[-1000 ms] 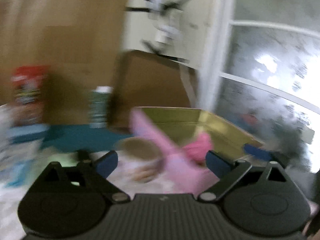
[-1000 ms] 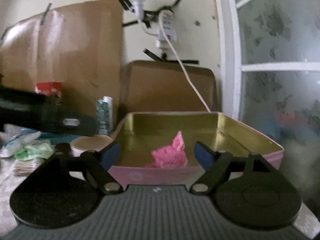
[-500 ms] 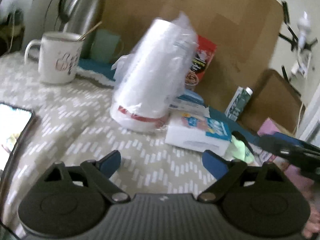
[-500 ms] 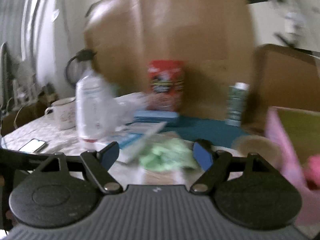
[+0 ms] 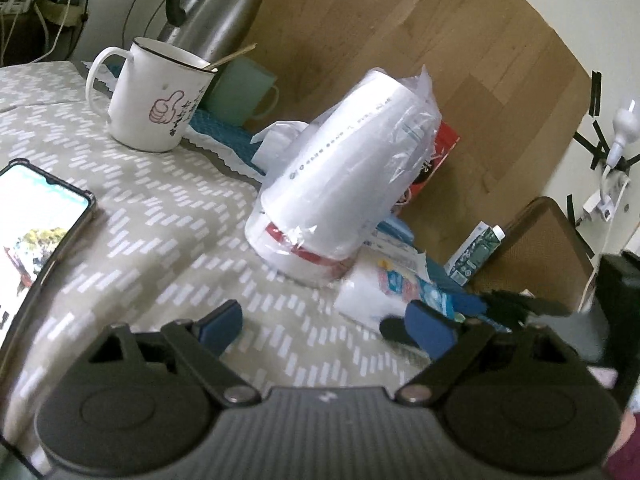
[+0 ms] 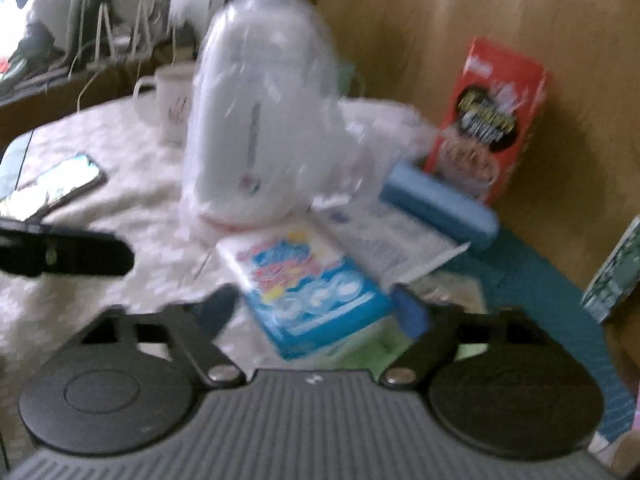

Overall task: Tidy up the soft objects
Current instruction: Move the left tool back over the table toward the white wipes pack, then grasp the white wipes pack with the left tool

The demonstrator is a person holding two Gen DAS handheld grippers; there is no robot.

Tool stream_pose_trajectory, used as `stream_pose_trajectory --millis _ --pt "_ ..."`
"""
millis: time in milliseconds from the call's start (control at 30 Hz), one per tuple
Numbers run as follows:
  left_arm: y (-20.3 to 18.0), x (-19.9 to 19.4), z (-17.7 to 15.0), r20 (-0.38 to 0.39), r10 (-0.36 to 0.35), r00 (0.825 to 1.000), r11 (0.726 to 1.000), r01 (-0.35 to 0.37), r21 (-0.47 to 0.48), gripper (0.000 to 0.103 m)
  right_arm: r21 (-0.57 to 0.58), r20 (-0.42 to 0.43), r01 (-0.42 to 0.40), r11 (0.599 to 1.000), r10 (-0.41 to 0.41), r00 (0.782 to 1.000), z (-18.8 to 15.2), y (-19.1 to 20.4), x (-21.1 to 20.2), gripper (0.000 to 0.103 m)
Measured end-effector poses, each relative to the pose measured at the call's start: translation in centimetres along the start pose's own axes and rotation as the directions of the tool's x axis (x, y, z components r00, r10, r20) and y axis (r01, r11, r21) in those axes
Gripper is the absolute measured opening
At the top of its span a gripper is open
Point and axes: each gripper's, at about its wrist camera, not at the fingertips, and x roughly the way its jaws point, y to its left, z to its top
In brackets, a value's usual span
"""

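1. Both of my grippers hover over the worktop with fingers spread wide and nothing between them: the left gripper and the right gripper.
2. My landmark is the plastic-wrapped stack of white cups, leaning over on the patterned cloth.
3. Just in front of the stack, toward me, lies the soft tissue pack with its blue and white print; in the right wrist view it sits between my right fingers, though I cannot tell whether they touch it.
4. In the left wrist view the same pack lies beside my left fingers, at the foot of the stack.
5. Something pale green shows under the pack's near edge; it is too blurred to name.
6. Behind the stack stands a red box against the cardboard sheet, with a blue case lying in front of it.
7. Left of the stack stand a white mug with a thumbs-up drawing and a steel kettle behind it.
8. Nearer me on that side, a phone lies with its screen lit.
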Motion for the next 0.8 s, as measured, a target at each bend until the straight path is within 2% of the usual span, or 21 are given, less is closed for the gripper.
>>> stream_pose_trajectory --millis 133,267,400,467,500,567,600,667,767,800 --pt "-0.2 0.0 -0.1 -0.011 -0.012 1.0 1.0 0.012 0.013 0.092 0.023 0.035 -0.024 0.999 0.024 0.999 -1.4 1.3 -3.0 0.074" --pt "-1.4 0.2 -0.2 -0.048 -0.06 0.997 0.992 0.065 0.106 0.093 -0.01 0.056 -0.048 0.999 0.048 0.997 -3.6 3.2 -6.6 0.075" --pt "-3.3 0.3 -0.9 -0.095 -0.119 0.988 0.965 0.138 0.225 0.092 -0.034 0.063 -0.076 0.996 0.078 0.995 -6.7 4.2 -10.2 0.077" --pt "-4.3 0.4 -1.4 -0.138 -0.129 0.982 0.951 0.162 0.264 0.09 -0.035 0.057 -0.052 0.998 0.054 0.997 -8.0 3.9 -11.0 0.079" --pt "-4.8 0.4 -1.7 -0.155 -0.133 0.979 0.946 0.172 0.276 0.09 -0.034 0.052 -0.024 0.999 0.025 0.998 -8.7 4.0 -11.4 0.084" --pt "-5.6 0.2 -2.5 -0.189 -0.177 0.966 0.94 0.223 0.258 0.09 -0.03 0.063 0.046 0.999 -0.044 0.997 -10.1 4.3 -12.5 0.097" --pt "-6.0 0.1 -2.9 -0.21 -0.208 0.955 0.936 0.257 0.24 0.09 -0.022 0.078 0.071 0.997 -0.069 0.995 -10.8 4.5 -13.2 0.098" --pt "-7.0 -0.1 -3.8 -0.251 -0.25 0.935 0.923 0.308 0.228 0.088 0.001 0.078 0.066 0.998 -0.066 0.995 -11.5 4.4 -13.8 0.098" --pt "-8.8 -0.4 -4.8 -0.301 -0.257 0.919 0.901 0.34 0.269 0.076 0.049 0.064 0.046 0.998 -0.049 0.997 -12.4 4.5 -14.0 0.098" --pt "-9.3 -0.3 -5.2 -0.322 -0.247 0.914 0.897 0.342 0.279 0.066 0.065 0.059 0.042 0.997 -0.045 0.997 -12.5 4.5 -13.8 0.098"
